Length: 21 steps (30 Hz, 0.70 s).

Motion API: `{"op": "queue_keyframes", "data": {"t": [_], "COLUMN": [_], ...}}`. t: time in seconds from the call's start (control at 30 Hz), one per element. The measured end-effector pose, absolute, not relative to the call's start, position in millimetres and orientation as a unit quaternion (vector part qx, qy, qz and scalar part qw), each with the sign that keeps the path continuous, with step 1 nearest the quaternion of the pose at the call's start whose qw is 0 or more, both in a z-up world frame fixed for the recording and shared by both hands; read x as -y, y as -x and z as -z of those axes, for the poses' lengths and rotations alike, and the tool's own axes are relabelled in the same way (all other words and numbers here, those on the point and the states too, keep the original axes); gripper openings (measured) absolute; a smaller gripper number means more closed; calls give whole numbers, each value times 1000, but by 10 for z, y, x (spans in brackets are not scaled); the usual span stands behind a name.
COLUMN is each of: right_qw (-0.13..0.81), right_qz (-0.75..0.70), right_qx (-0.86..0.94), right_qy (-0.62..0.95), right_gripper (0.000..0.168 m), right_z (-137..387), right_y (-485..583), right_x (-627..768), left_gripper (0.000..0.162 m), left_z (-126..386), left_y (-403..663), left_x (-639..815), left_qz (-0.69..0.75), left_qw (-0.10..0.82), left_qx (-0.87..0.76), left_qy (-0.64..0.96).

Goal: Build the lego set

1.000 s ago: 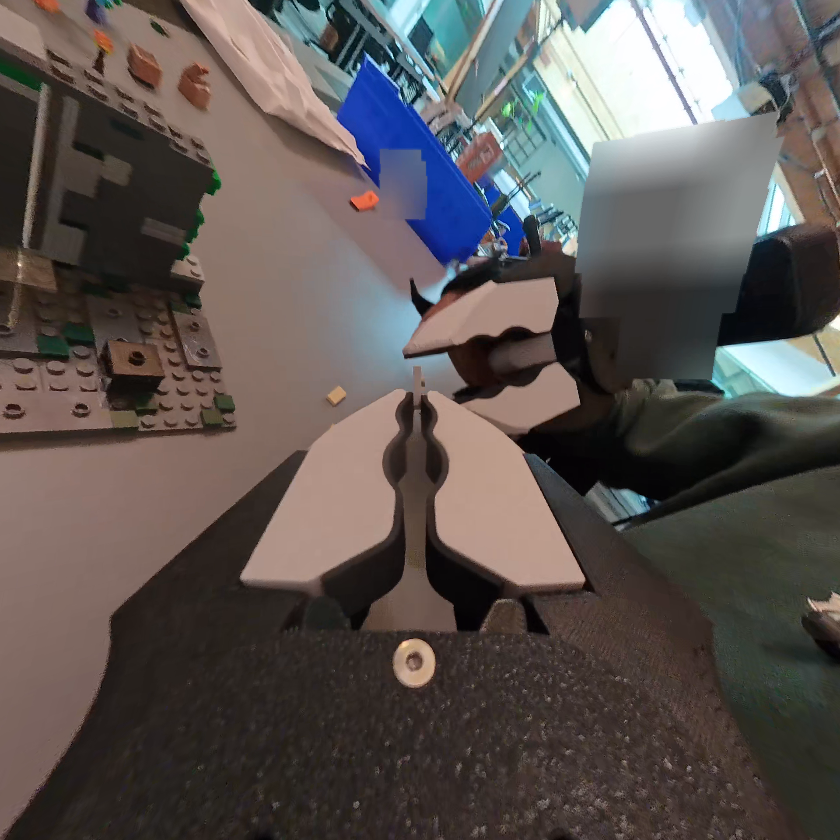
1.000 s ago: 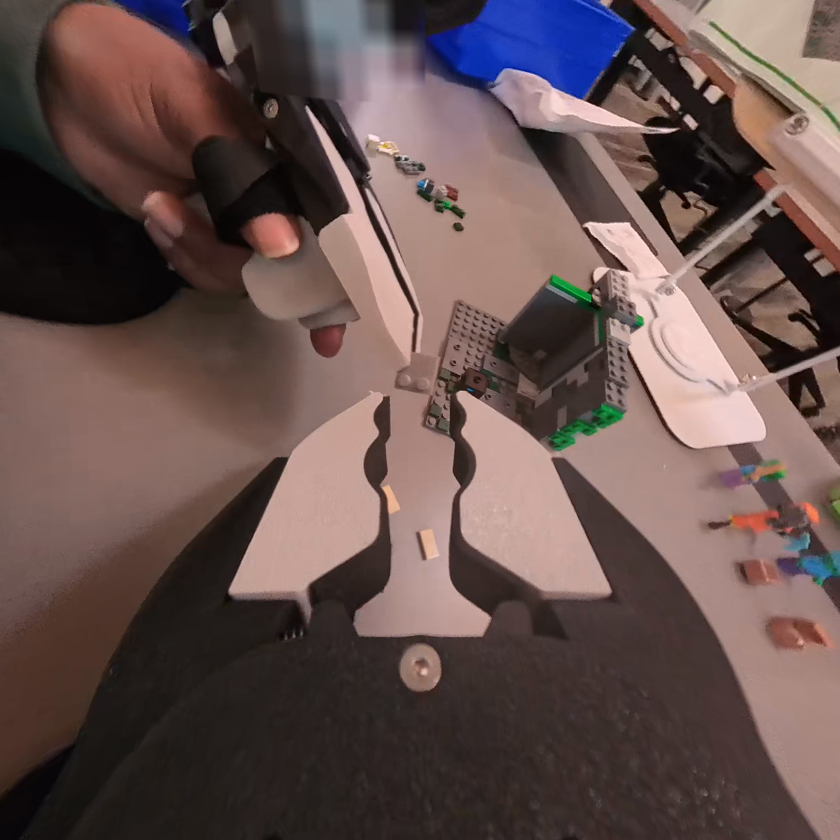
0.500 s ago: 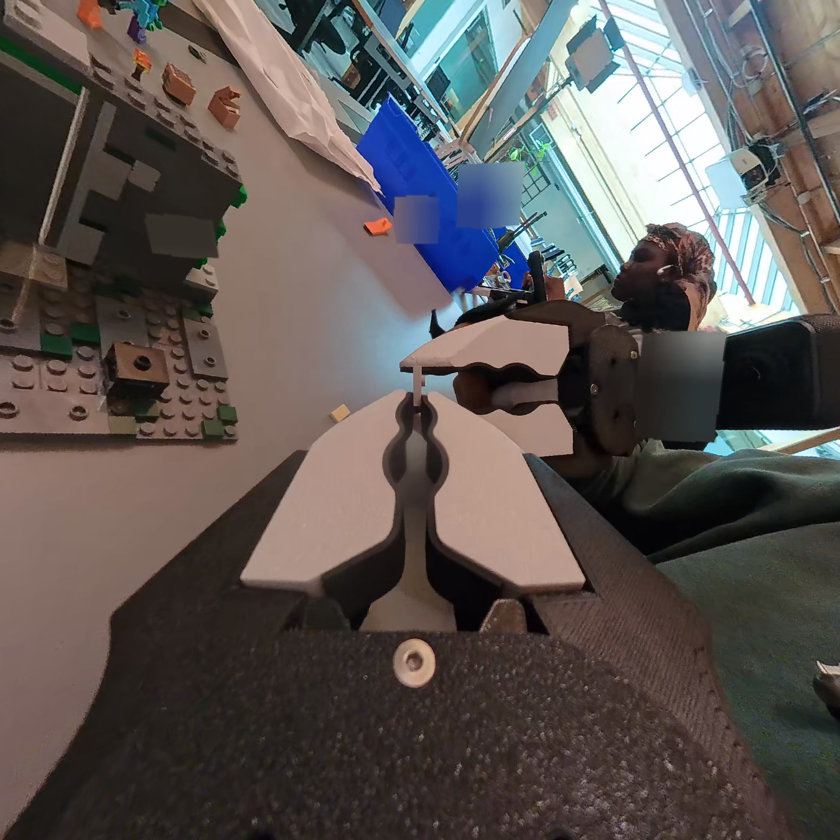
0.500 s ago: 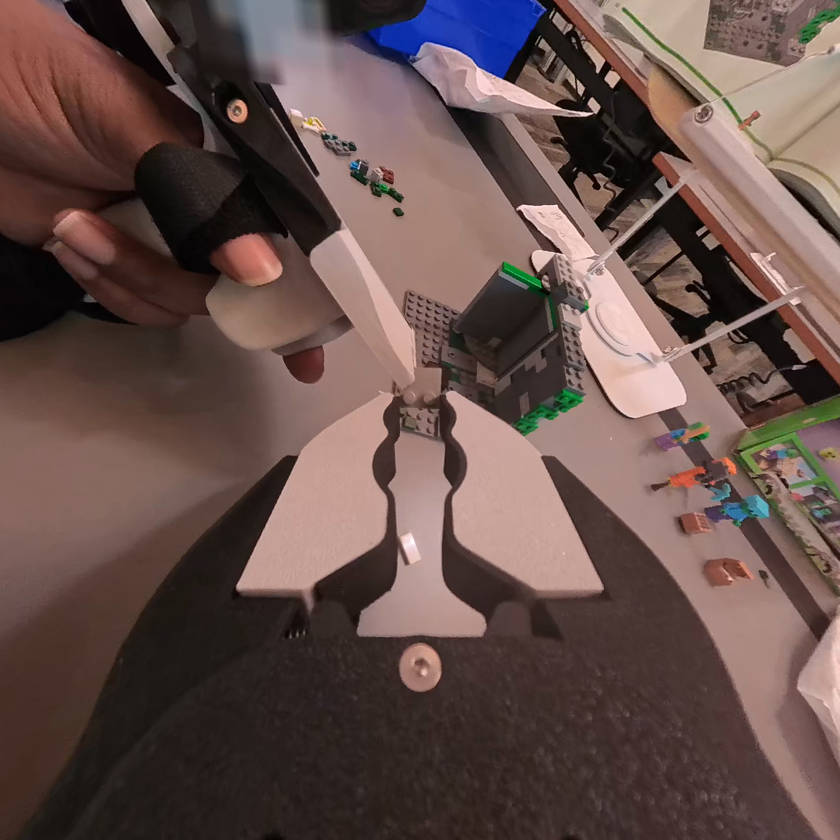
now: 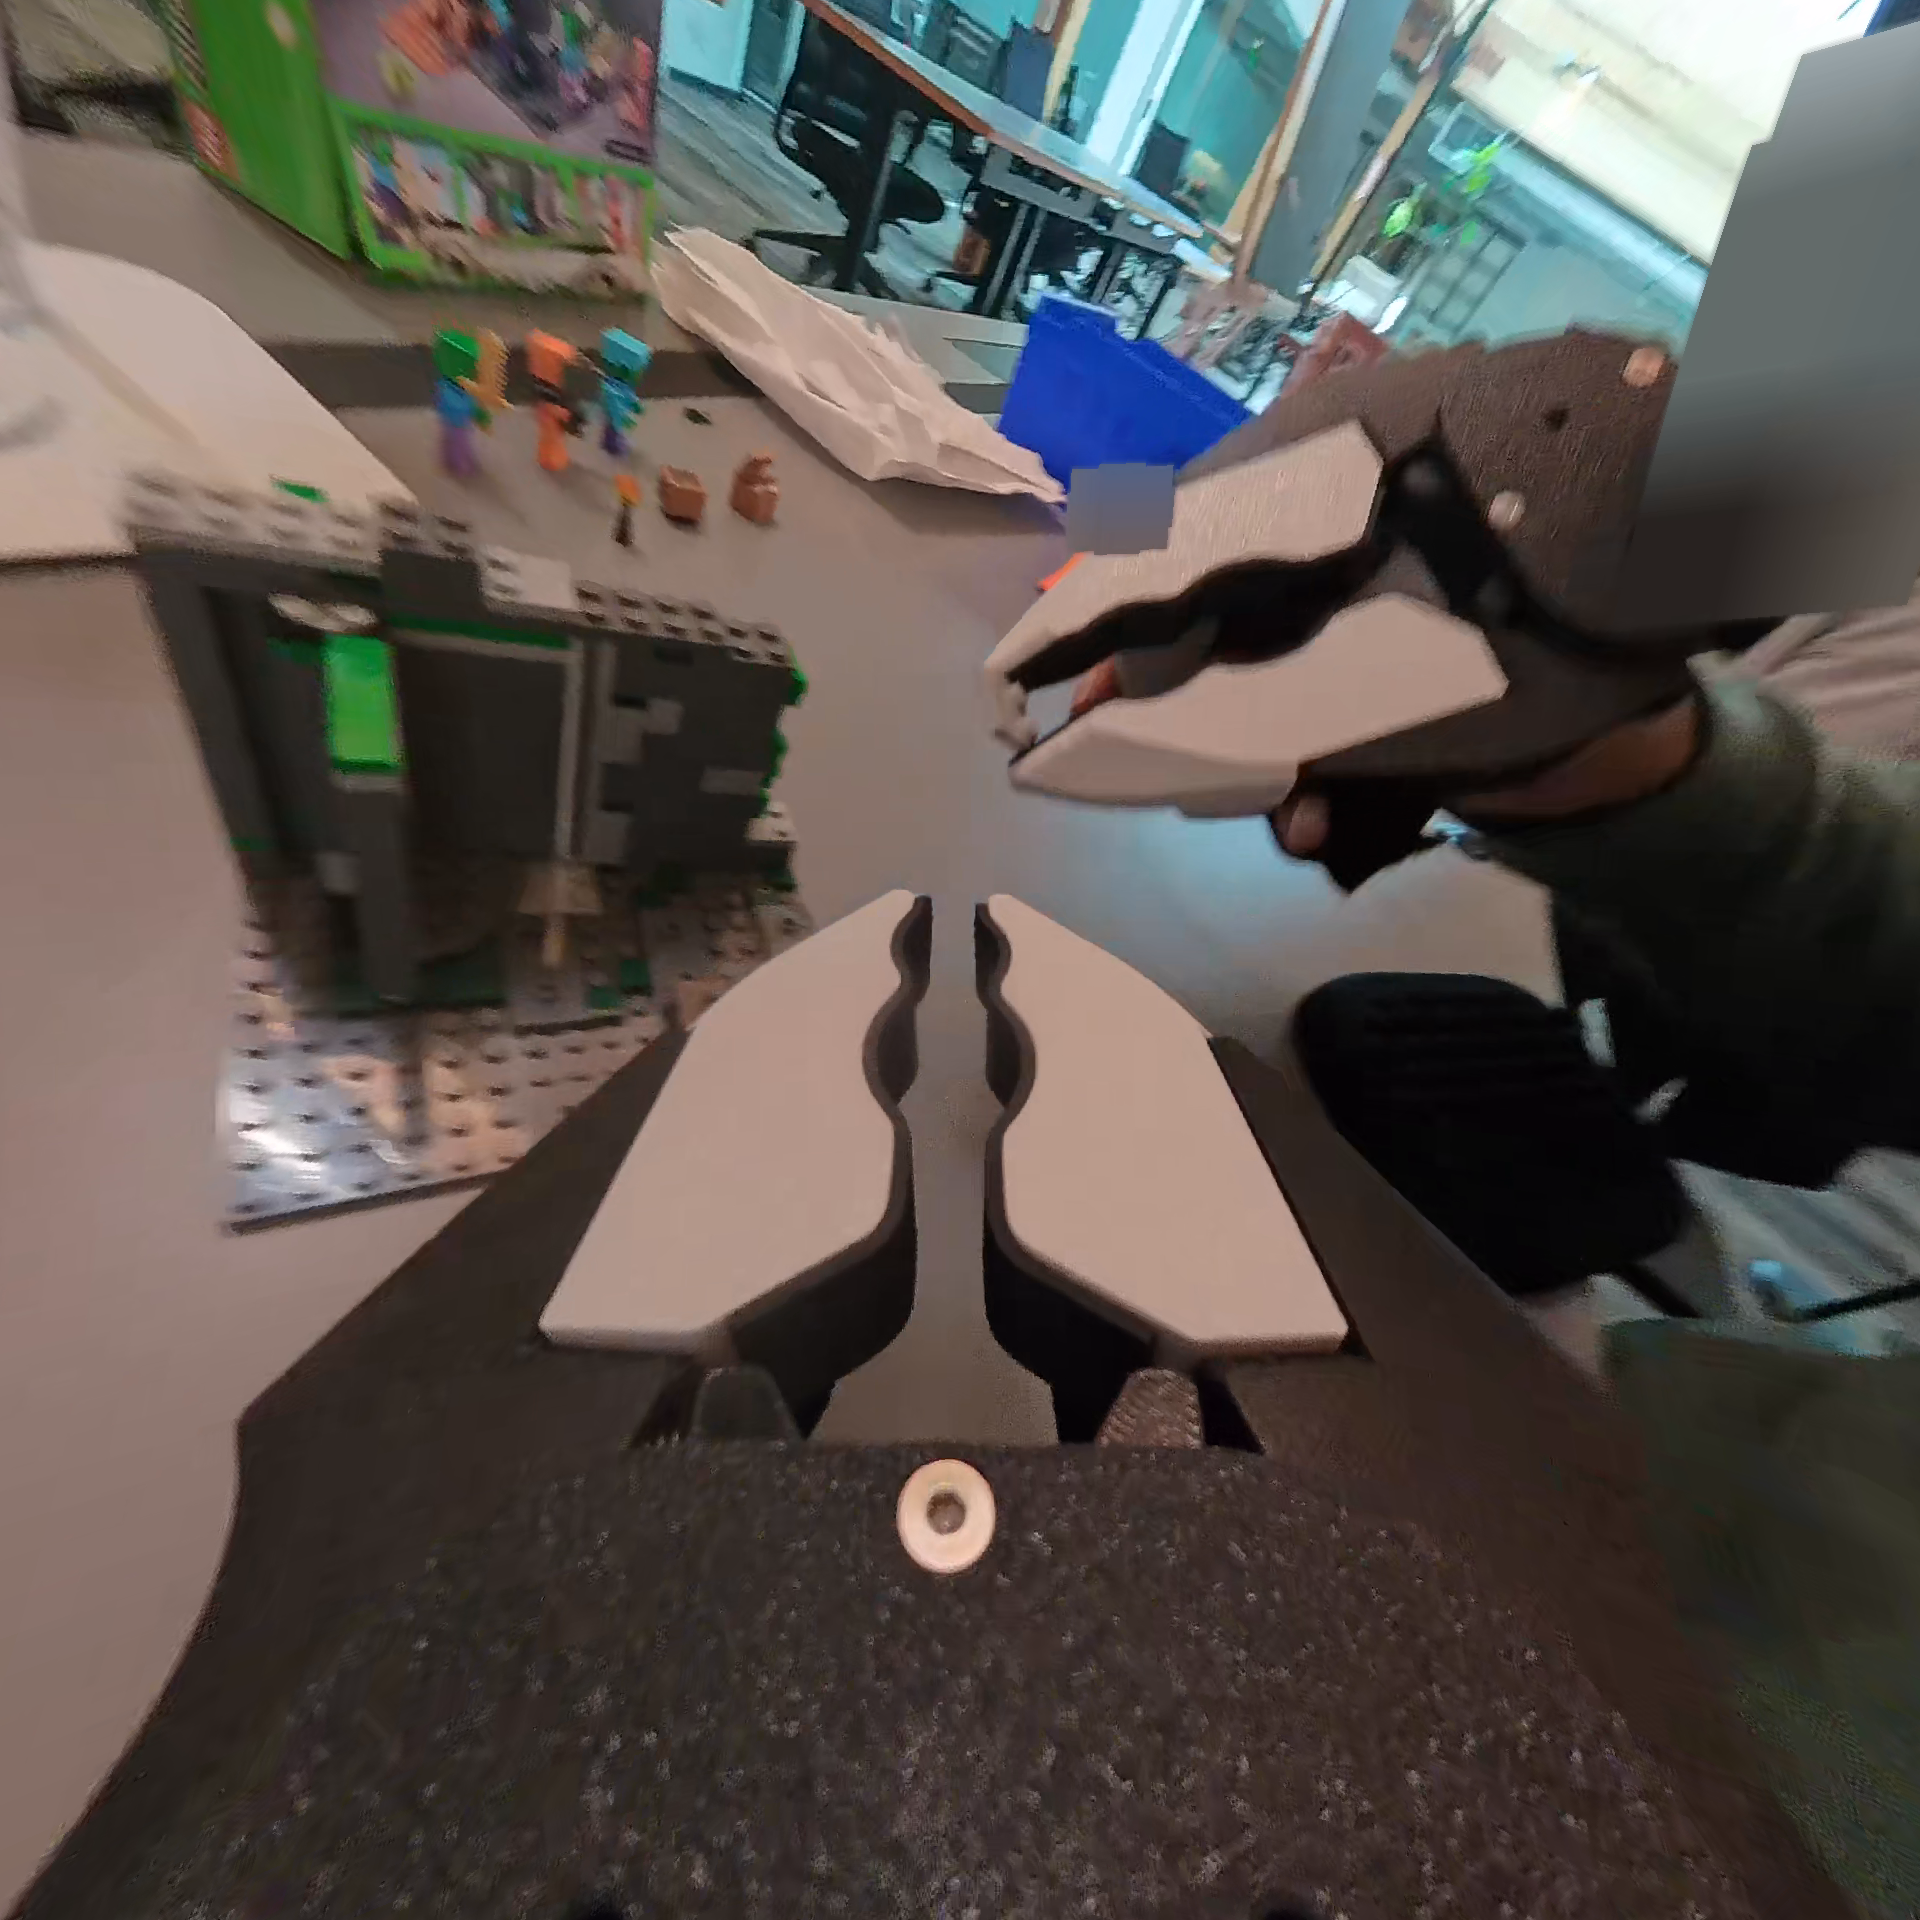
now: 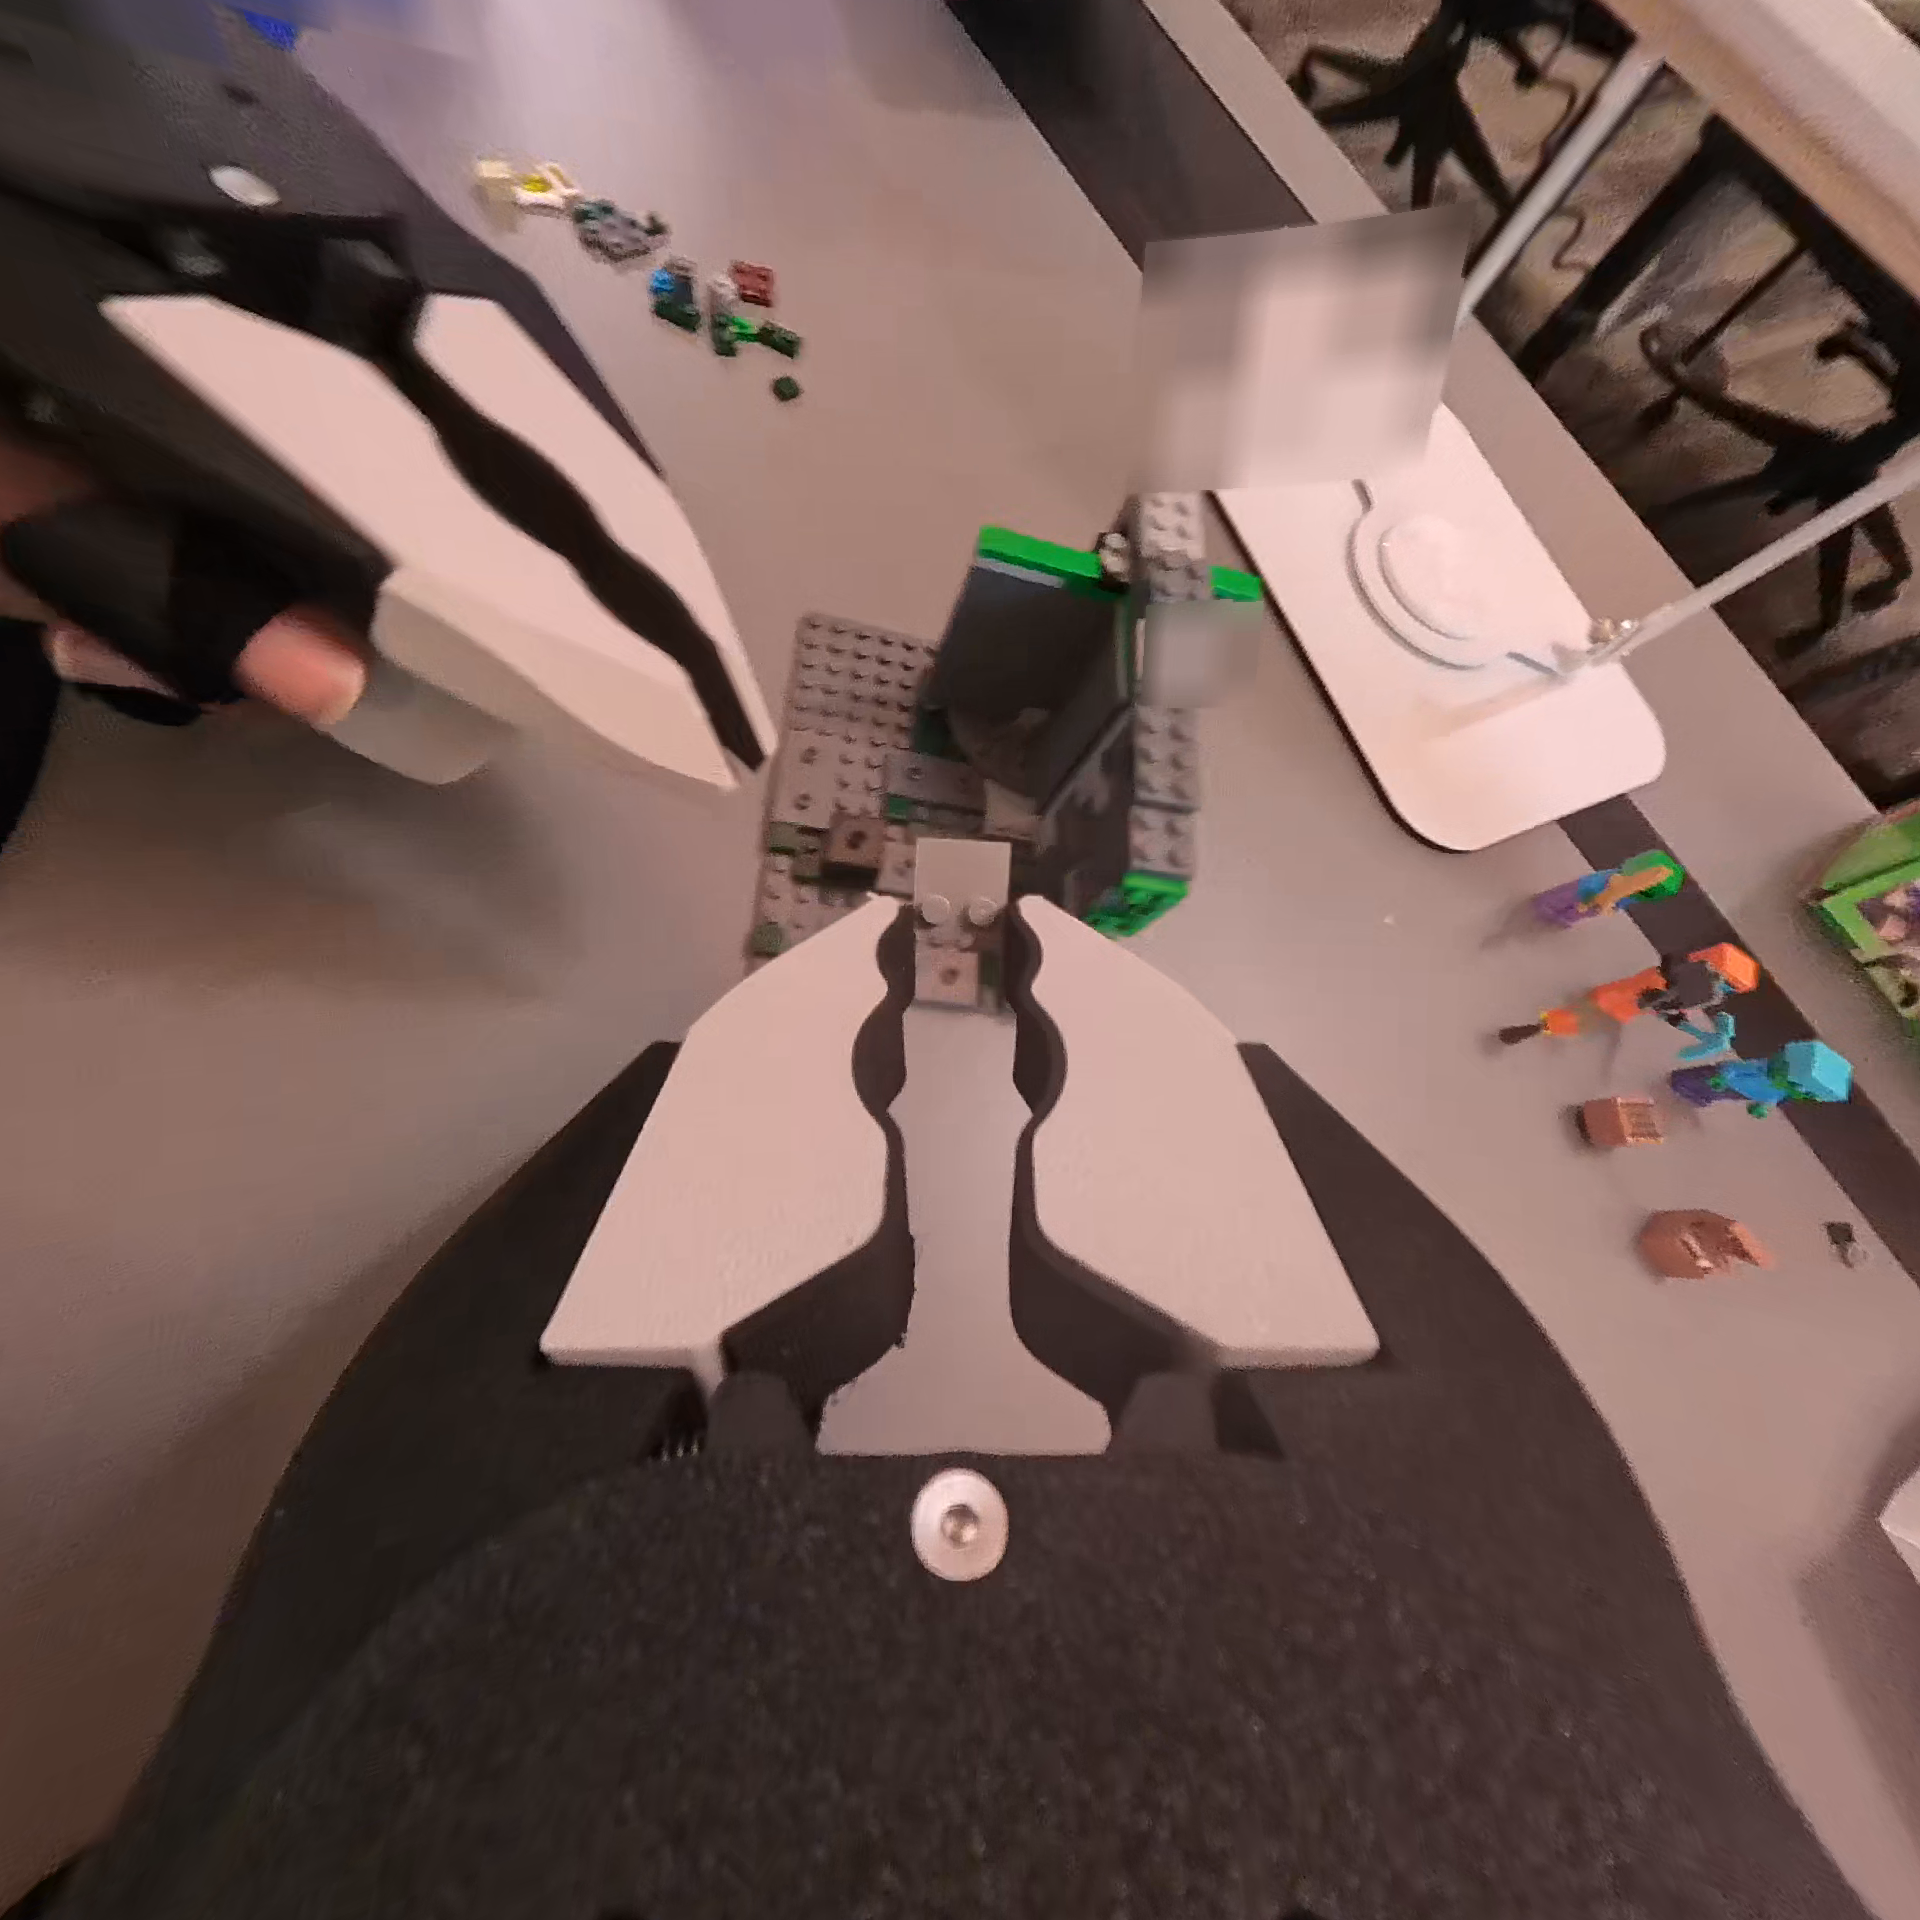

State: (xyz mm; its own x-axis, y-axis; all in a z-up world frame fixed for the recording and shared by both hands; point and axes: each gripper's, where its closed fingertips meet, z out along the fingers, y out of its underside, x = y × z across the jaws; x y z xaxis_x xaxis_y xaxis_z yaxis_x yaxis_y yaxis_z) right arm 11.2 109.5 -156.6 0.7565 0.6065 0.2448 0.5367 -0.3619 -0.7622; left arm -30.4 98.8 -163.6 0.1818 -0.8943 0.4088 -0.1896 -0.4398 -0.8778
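Grey tabletop (image 5: 914, 665) fills lower left of left wrist view. Beyond it, upper centre: long desks (image 5: 997, 135), black office chairs (image 5: 862, 177), teal wall (image 5: 717, 42). Bright windows (image 5: 1621, 125) upper right. In right wrist view, upper right: patterned floor (image 6: 1382, 94), dark chair bases (image 6: 1756, 416), white table edge (image 6: 1766, 73).

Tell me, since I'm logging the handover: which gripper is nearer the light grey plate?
Right. The right gripper grips the light grey plate between its tips; the left gripper sits apart, up-left, open and empty.
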Motion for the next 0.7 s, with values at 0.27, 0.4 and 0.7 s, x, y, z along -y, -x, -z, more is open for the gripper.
{"op": "queue_keyframes", "data": {"t": [0.27, 0.4, 0.7], "right_qw": [396, 371, 339], "right_qz": [-36, -37, -34], "right_qx": [331, 327, 322], "right_qy": [856, 869, 883], "right_gripper": [16, 16, 16], "right_z": [1477, 1491, 1535], "right_y": [-239, -239, -230], "right_x": [-1599, -1749, -1852], "left_gripper": [5, 5, 4], "left_z": [1765, 1816, 1873], "left_y": [443, 449, 528], "left_x": [-1321, -1384, -1704], "left_qz": [391, 370, 301], "left_qw": [443, 452, 504], "left_qx": [-436, -443, -462], "left_qy": [679, 680, 665]}}
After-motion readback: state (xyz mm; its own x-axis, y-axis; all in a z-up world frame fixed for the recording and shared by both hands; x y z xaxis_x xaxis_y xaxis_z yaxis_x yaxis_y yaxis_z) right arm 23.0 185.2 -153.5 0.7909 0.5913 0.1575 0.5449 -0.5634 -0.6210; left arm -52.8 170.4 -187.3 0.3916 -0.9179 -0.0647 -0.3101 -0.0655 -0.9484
